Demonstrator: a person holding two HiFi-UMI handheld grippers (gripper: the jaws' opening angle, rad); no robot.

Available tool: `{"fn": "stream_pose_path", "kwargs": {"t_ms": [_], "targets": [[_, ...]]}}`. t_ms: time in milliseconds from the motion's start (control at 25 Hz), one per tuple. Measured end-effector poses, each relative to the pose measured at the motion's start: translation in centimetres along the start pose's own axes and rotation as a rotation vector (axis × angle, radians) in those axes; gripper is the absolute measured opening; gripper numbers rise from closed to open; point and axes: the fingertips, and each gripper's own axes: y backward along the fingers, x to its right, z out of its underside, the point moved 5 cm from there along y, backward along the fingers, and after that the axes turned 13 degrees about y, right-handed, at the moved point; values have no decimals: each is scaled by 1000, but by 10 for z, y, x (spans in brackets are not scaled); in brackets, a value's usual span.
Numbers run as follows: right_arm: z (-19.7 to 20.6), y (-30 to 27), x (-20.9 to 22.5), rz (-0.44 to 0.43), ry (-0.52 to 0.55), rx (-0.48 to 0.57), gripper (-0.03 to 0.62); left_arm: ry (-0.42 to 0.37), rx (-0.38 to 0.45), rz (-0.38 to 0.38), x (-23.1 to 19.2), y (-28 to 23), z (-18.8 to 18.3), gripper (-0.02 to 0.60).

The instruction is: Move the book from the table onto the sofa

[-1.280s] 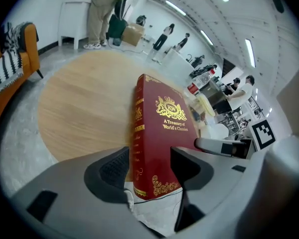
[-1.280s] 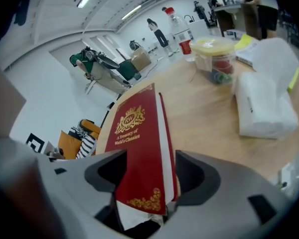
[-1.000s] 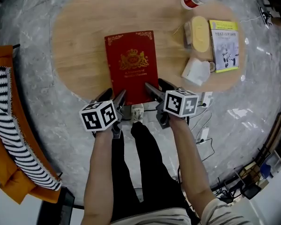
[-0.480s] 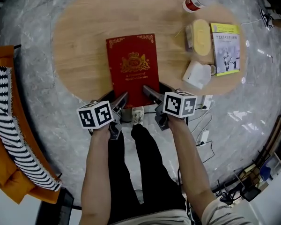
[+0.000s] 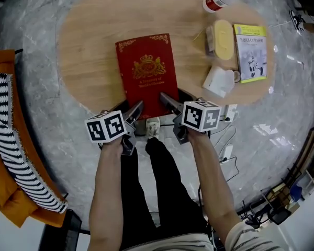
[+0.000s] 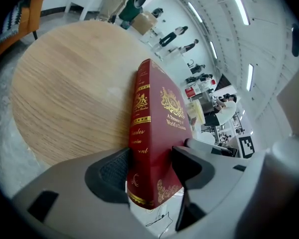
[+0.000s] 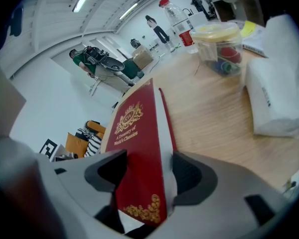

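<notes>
We have both grippers clamped on the near end of the red book. The left gripper jaws pinch the spine corner, and the right gripper jaws pinch the page-side corner. The book lies on the desk, its near end overhanging. We judge the grasp complete. Next, lift level and carry left to the sofa.

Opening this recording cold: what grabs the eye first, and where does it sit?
A big red book with a gold crest lies on the oval wooden table, its near edge clamped by the left hand-held gripper and the right hand-held gripper. An orange sofa with a striped cushion stands at the far left; a bottle, tub and booklet cluster at the table's right end.
</notes>
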Motion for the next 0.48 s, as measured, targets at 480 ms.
{"fn": "stream_pose_path", "kwargs": {"t_ms": [480], "targets": [[-16,27,-39,-48,44,44,298,-44,91,-8,26,49,1,268]]}}
